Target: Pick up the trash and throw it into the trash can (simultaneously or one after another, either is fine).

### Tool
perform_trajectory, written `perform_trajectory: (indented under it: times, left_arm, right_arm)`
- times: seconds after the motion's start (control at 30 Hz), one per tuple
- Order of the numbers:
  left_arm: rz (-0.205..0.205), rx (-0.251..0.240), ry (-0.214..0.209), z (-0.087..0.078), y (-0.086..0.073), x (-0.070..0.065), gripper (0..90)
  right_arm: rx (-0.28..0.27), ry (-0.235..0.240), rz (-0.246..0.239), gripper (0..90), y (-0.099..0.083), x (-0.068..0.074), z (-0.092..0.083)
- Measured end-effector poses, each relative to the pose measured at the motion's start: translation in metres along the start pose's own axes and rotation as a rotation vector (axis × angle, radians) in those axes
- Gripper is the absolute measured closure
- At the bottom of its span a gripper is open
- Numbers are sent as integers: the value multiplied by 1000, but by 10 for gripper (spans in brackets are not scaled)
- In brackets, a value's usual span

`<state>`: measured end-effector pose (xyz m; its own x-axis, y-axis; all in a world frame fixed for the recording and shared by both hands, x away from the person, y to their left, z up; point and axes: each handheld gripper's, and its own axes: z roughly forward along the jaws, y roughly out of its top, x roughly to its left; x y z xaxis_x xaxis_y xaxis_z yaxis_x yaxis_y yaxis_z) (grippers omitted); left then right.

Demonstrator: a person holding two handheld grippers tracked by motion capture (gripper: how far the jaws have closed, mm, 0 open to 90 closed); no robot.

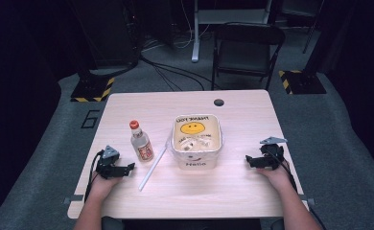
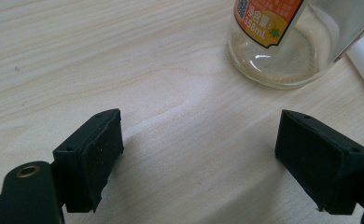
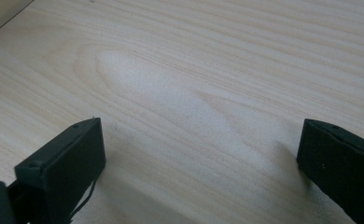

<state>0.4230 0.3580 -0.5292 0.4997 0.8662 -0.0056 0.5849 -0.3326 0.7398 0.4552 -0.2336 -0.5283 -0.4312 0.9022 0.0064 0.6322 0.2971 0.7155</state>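
A small clear bottle (image 1: 141, 142) with a red cap and an orange label stands upright on the wooden table (image 1: 233, 187), left of centre. A white straw (image 1: 152, 168) lies on the table beside it. A white tub (image 1: 196, 141) lined with a smiley-face bag stands at the centre. My left gripper (image 1: 130, 166) rests on the table near the front left, open, pointing toward the bottle (image 2: 283, 42); bare wood shows between its pads (image 2: 98, 161). My right gripper (image 1: 248, 159) rests at the right, open, its pads (image 3: 73, 168) wide apart over bare wood.
A round cable hole (image 1: 218, 102) sits in the table's far edge. Beyond the table stand a black folding chair (image 1: 246, 48) and stands with yellow-black striped bases (image 1: 93, 89) on grey carpet. The table's front and right areas are bare wood.
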Motion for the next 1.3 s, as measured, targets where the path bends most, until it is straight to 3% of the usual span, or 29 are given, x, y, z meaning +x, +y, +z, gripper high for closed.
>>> perform_trajectory:
  times: [0.4,0.57,0.77,0.97,1.3]
  left_arm:
    - [-21,-15,6,-2,-1,0,222]
    - [-21,10,8,-5,0,-1,283]
    - [-87,21,-3,-8,3,0,340]
    - [-108,-16,-16,-20,10,-1,354]
    - [-81,-38,-30,-32,24,-10,347]
  right_arm:
    - [-3,-9,6,5,0,1,0]
    - [-3,-9,6,5,0,1,0]
    - [-3,-8,6,6,0,1,0]
    - [-3,-7,4,6,0,1,0]
    - [-3,-7,5,6,0,1,0]
